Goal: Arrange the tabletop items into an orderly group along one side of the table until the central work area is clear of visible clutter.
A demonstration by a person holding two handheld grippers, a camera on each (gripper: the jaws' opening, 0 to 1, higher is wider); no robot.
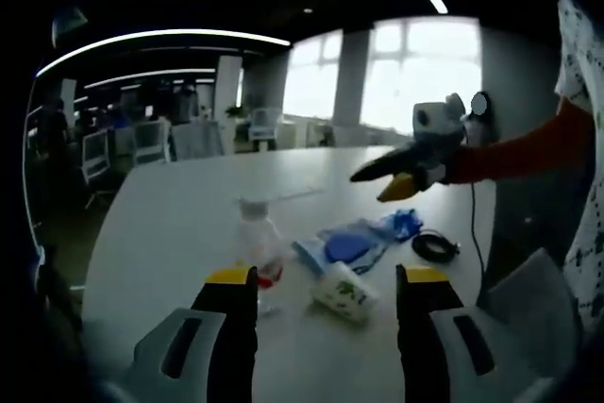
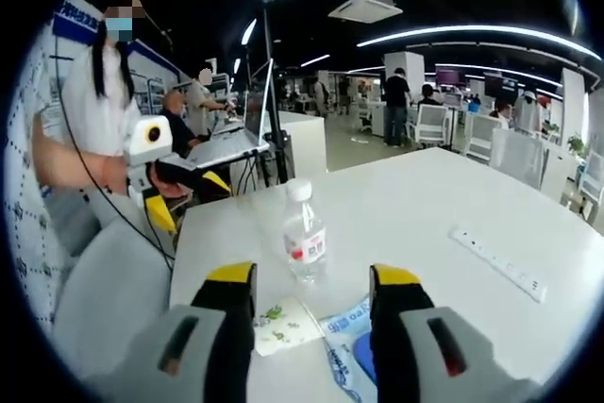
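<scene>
Both grippers are held above the white tabletop [image 2: 453, 195] with nothing between the jaws. In the left gripper view the left gripper [image 1: 326, 280] is seen with its jaws wide apart, aimed at a clear water bottle [image 1: 257, 247], a printed paper cup [image 1: 344, 292] lying on its side, a blue packet [image 1: 354, 243] and a coiled black cable [image 1: 435, 246]. The right gripper [image 2: 311, 280] is likewise spread, with the bottle just ahead of its tips and the cup and packet close under them. A white power strip [image 2: 497, 262] lies well apart. The step in hand is judged to be the approach before a first pick. One item, probably the bottle, would need to be closed on and carried to the tabletop edge.
</scene>
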